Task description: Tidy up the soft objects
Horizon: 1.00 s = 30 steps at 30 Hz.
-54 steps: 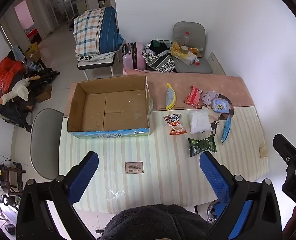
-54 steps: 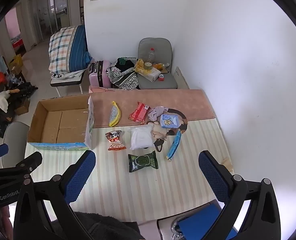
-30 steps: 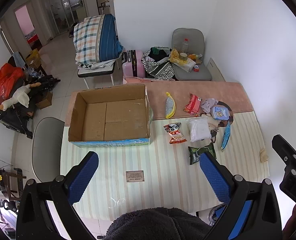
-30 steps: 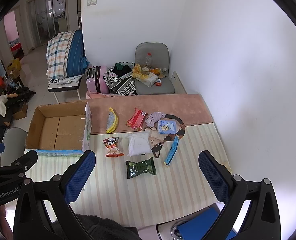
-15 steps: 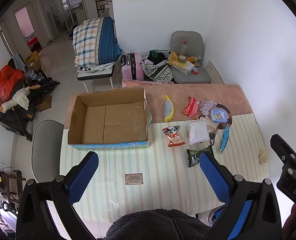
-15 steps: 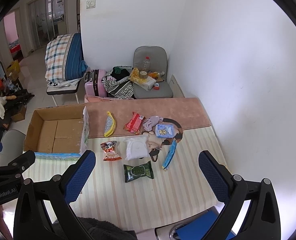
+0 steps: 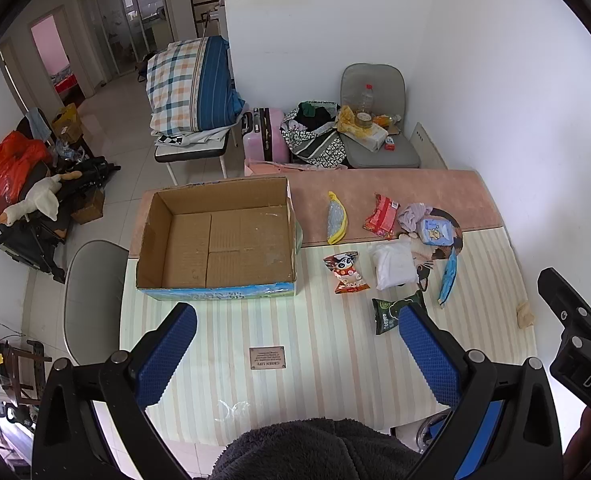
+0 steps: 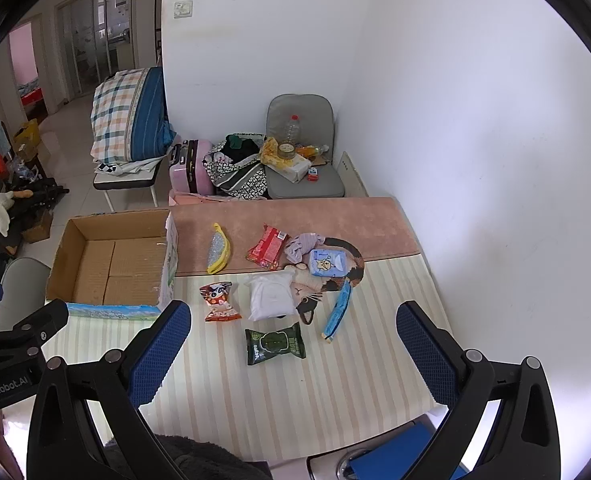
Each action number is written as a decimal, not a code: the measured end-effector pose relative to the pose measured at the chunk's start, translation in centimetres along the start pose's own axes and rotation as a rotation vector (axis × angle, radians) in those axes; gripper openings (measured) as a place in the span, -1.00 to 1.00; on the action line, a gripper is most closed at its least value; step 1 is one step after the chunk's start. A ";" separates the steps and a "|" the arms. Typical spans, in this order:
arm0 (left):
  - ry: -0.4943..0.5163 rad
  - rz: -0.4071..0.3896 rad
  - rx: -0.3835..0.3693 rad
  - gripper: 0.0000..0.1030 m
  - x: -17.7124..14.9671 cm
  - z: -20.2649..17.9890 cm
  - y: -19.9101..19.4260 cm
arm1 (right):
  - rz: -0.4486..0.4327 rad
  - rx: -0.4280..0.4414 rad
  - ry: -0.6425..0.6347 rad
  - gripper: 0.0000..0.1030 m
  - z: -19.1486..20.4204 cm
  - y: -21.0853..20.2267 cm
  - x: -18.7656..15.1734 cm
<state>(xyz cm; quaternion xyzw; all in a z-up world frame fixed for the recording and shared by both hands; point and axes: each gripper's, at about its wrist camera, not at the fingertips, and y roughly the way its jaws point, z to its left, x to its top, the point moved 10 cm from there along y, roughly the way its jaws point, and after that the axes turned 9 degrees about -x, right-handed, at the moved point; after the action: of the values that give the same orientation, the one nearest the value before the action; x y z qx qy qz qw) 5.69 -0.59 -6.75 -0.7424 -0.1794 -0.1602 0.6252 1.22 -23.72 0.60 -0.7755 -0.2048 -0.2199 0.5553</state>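
Several soft packets strew a striped table [image 7: 315, 360] — cardboard box [image 7: 219, 240] beside.

This is a lived-in home, a dining corner opening onto a tiled hallway. A table under a striped cream cloth [image 7: 327, 360] stands by white walls, with a grey padded chair [image 7: 375, 120] piled with a plastic bottle and bags. A folded plaid quilt [image 7: 191, 84] sits on a bench, beside a pink hard-shell suitcase [image 7: 265, 136]. A white stuffed goose [image 7: 35, 200] lies among clutter.
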 end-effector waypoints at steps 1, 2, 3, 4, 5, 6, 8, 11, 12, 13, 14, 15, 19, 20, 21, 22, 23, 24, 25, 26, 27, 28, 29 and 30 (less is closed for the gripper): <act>0.000 -0.001 0.000 0.99 0.1 0.0 -0.1 | -0.002 0.000 0.000 1.00 -0.1 0.1 0.1; 0.000 -0.002 -0.001 0.99 0.1 -0.1 -0.1 | -0.003 0.000 0.000 1.00 -0.1 0.0 0.1; 0.000 -0.002 -0.001 0.99 0.1 -0.1 -0.1 | -0.004 0.000 0.001 1.00 -0.2 0.0 0.2; 0.000 -0.001 0.000 0.99 0.0 0.0 0.0 | -0.006 0.000 0.003 1.00 -0.2 0.0 0.2; 0.001 -0.003 0.000 0.99 0.1 -0.1 0.0 | -0.008 0.001 0.004 1.00 -0.3 -0.1 0.2; 0.002 -0.004 0.000 0.99 0.2 -0.1 -0.1 | -0.011 0.000 0.004 1.00 -0.3 -0.2 0.1; -0.001 -0.003 -0.001 0.99 0.2 -0.1 -0.1 | -0.012 0.000 0.005 1.00 -0.4 -0.2 0.3; 0.001 -0.001 -0.003 0.99 0.2 -0.2 -0.2 | -0.012 0.001 0.004 1.00 -0.4 -0.3 0.2; 0.000 0.000 -0.006 0.99 0.2 -0.3 -0.3 | -0.012 0.002 0.004 1.00 -0.5 -0.3 0.2; 0.001 0.001 -0.006 0.99 0.3 -0.4 -0.3 | -0.014 0.000 0.003 1.00 -0.5 -0.3 0.3; 0.003 0.000 -0.007 0.99 0.2 -0.4 -0.4 | -0.017 -0.002 0.002 1.00 -0.4 -0.5 0.1; 0.004 -0.001 -0.006 0.99 0.3 -0.5 -0.4 | -0.018 -0.001 0.002 1.00 -0.4 -0.6 0.1; 0.002 -0.007 -0.007 0.99 0.3 -0.5 -0.5 | -0.023 -0.001 0.003 1.00 -0.5 -1.0 0.2; 0.002 -0.007 -0.007 0.99 0.3 -0.5 -0.5 | -0.021 0.001 0.004 1.00 -0.5 -1.0 0.2; 0.002 -0.009 -0.007 0.99 0.3 -0.4 -0.7 | -0.022 0.001 0.003 1.00 -0.4 -1.1 0.1; 0.002 -0.009 -0.008 0.99 0.1 -0.3 -0.7 | -0.022 0.000 0.001 1.00 -0.5 -1.1 0.3; 0.002 -0.009 -0.008 0.99 0.0 -0.2 -0.6 | -0.022 0.002 0.003 1.00 -0.5 -1.1 0.1; 0.002 -0.008 -0.008 0.99 0.1 -0.3 -0.7 | -0.022 0.005 0.004 1.00 -0.5 -1.2 0.1; 0.003 -0.008 -0.007 0.99 0.0 -0.2 -0.7 | -0.024 0.005 0.002 1.00 -0.4 -1.3 0.0; 0.004 -0.008 -0.007 0.99 0.0 -0.3 -0.8 | -0.024 0.003 0.001 1.00 -0.4 -1.3 0.0; 0.005 -0.009 -0.006 0.99 0.1 -0.2 -0.7 | -0.024 0.004 0.001 1.00 -0.5 -1.3 0.1; 0.005 -0.010 -0.006 0.99 0.1 -0.2 -0.7 | -0.025 0.007 0.004 1.00 -0.5 -1.4 0.1; 0.003 -0.010 -0.007 0.99 0.0 -0.1 -0.7 | -0.026 0.006 0.004 1.00 -0.5 -1.4 0.0; 0.002 -0.009 -0.008 0.99 0.1 -0.2 -0.7 | -0.028 0.006 0.002 1.00 -0.5 -1.5 0.0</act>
<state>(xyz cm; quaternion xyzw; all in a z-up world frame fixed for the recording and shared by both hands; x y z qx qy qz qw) 5.41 -0.64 -6.05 -0.7440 -0.1818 -0.1645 0.6216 0.29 -23.70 1.86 -0.7707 -0.2157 -0.2280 0.5546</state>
